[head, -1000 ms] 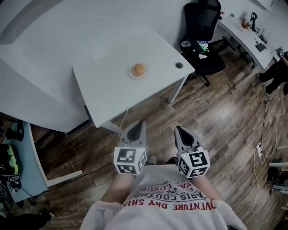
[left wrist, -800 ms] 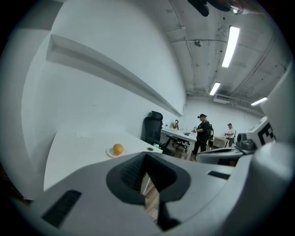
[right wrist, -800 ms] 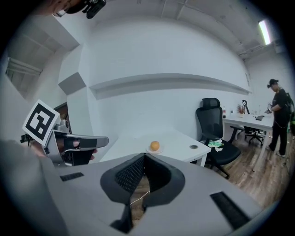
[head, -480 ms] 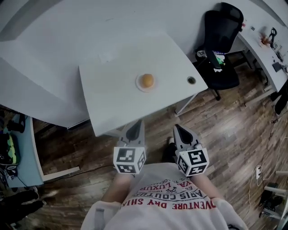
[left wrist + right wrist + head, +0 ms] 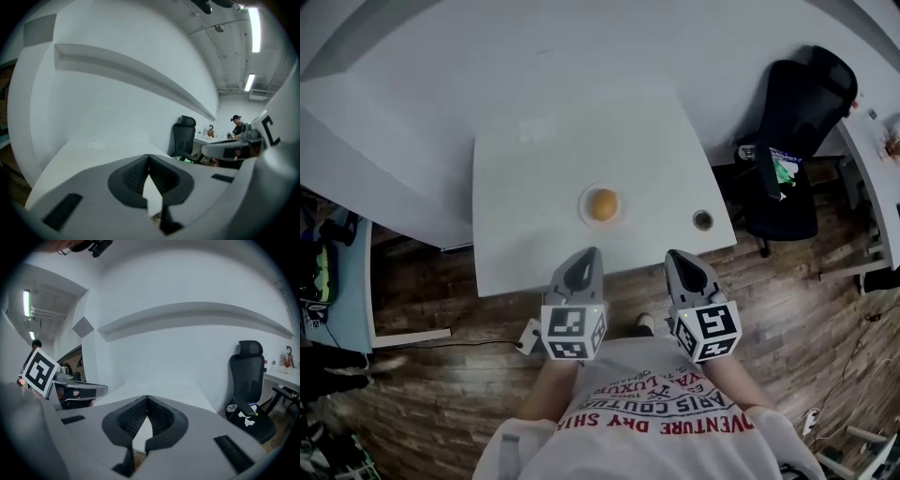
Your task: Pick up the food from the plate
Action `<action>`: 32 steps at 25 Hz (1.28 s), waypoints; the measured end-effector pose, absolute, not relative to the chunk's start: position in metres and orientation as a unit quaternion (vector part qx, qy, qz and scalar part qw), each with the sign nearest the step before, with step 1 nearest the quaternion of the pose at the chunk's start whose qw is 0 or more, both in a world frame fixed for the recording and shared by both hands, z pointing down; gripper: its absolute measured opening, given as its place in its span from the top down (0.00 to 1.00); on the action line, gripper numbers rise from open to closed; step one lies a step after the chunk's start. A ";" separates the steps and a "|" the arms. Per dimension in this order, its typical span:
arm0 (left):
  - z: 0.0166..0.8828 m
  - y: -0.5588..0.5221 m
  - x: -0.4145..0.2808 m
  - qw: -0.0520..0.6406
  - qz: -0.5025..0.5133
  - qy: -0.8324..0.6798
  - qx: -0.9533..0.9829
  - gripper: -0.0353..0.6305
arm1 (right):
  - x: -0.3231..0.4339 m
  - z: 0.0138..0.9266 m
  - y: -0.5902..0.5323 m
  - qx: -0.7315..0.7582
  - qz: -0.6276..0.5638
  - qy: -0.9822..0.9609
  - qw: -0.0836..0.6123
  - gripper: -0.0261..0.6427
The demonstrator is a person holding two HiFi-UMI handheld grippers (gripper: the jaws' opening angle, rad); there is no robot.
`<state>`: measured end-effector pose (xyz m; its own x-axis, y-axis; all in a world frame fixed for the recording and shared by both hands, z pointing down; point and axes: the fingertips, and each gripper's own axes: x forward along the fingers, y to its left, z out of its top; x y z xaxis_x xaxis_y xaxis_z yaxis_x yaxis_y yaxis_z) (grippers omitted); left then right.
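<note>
A round orange-brown piece of food [image 5: 602,203] lies on a small white plate [image 5: 584,210] near the middle of the white table [image 5: 525,225] in the head view. My left gripper [image 5: 587,255] and right gripper [image 5: 678,256] hover side by side at the table's near edge, short of the plate. Both point toward the table. In the left gripper view the left gripper [image 5: 149,158] has its jaws closed tip to tip with nothing between them. The right gripper [image 5: 147,399] looks the same in its own view. Neither gripper view shows the plate or the food.
A round cable hole [image 5: 702,220] sits near the table's right front corner. A black office chair [image 5: 797,131] stands right of the table, also seen as the chair [image 5: 247,376]. A blue cabinet [image 5: 347,281] is at the left. White walls enclose the table behind.
The table and plate have come nearer and more central in the head view. Both grippers have advanced from over the wooden floor to the table's near edge, still closed.
</note>
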<state>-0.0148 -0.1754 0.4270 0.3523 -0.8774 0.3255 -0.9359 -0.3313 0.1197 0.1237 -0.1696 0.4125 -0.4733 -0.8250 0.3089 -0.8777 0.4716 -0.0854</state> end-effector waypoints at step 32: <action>0.507 -0.328 -0.037 0.235 0.159 -0.581 0.762 0.94 | 0.083 0.478 -0.351 0.410 0.180 -0.877 0.174 0.94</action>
